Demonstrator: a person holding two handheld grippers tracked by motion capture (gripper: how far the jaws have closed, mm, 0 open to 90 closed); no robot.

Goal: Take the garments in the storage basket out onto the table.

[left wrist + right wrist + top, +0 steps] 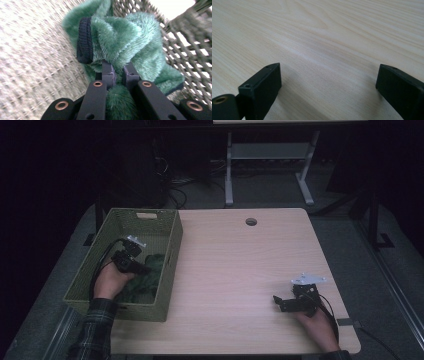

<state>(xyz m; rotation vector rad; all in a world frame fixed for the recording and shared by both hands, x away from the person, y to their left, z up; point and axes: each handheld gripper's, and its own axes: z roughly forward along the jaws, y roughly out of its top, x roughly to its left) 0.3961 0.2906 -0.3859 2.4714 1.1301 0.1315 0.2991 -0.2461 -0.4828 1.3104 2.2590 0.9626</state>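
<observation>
**Three cameras: one overhead, two riding the claws**

The high view looks forward and down on the whole surface (240, 270), from well above. The left gripper view sits very near green plush fabric (130, 42) inside the woven basket (120, 220), seen at centre left of the high view. The right gripper view skims low over bare wood (324, 37), the surface's lower right area.

I can read no text, label, brand, number or sign anywhere in my 3 views.
</observation>
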